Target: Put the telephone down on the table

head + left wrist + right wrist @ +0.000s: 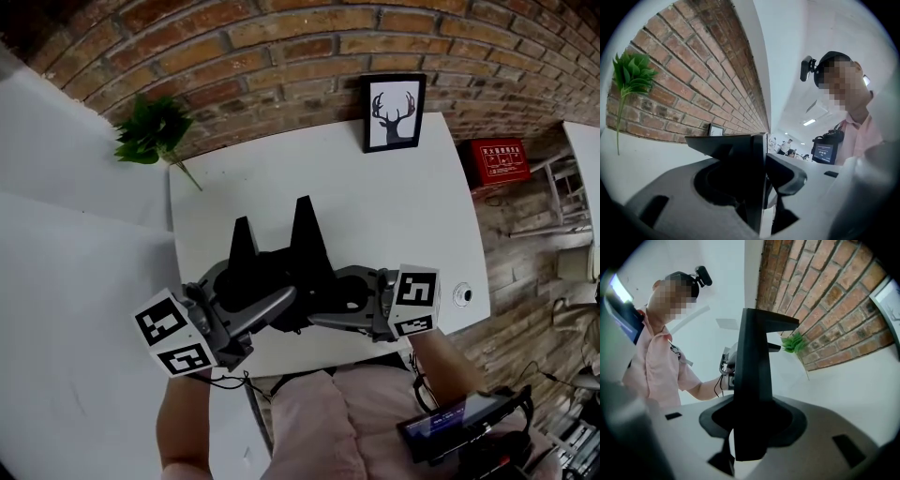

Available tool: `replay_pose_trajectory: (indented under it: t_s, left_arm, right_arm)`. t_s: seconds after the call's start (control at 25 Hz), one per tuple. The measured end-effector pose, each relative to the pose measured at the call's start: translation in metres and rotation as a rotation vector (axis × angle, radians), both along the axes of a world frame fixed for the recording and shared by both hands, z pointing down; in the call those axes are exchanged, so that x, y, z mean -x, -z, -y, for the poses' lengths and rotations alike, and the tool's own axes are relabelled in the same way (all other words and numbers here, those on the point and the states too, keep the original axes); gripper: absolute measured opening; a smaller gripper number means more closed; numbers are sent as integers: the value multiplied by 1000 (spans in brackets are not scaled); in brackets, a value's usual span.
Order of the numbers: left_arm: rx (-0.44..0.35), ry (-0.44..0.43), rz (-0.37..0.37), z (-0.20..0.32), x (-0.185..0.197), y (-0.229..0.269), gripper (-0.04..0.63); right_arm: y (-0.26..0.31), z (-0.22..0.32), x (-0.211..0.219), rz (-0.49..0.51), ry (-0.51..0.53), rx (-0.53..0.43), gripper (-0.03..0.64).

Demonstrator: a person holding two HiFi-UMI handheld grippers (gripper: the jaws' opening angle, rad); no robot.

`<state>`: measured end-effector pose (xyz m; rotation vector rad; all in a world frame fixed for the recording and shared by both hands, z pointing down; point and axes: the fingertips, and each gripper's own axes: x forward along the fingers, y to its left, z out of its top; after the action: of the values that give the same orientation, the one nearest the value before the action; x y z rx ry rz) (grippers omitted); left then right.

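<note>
No telephone shows in any view. Both grippers hang low over the near edge of the white table (pixel 375 206), side by side, with their black jaws pointing toward the brick wall. My left gripper (pixel 242 232) is rolled onto its side; in the left gripper view (pixel 774 157) a narrow gap separates its two jaws and nothing sits in it. My right gripper (pixel 305 214) is rolled as well; in the right gripper view (pixel 754 357) one black jaw covers most of the other, and nothing shows between them. A dark shape between the two gripper bodies cannot be made out.
A framed deer picture (pixel 394 111) leans on the brick wall at the table's back edge. A green plant sprig (pixel 155 131) stands at the back left corner. A red box (pixel 500 161) lies beyond the right edge. A small round fitting (pixel 462 294) sits near the right edge.
</note>
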<state>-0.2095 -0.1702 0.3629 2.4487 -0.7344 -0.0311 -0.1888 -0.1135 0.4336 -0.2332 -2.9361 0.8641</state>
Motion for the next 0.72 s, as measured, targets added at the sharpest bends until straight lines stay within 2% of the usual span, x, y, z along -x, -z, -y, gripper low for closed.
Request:
replay_pose_trajectory:
  t_s: [0.24,0.4,0.56,0.72]
  left_arm:
    - [32,-18,4,2,2,-14,201]
    - [24,-60,3,2,2,-20,196]
    - [-7,-127,11,-2,-2,-20,188]
    - [5,-137,-27,2,1,-23,179]
  right_arm:
    - [-14,2,5,-31,-39,38,177]
    - [-22,6,7,-81,-72,40,195]
    - [-29,11,4,-142,-95,15,227]
    - [-29,17,2,-163,-120,-14,233]
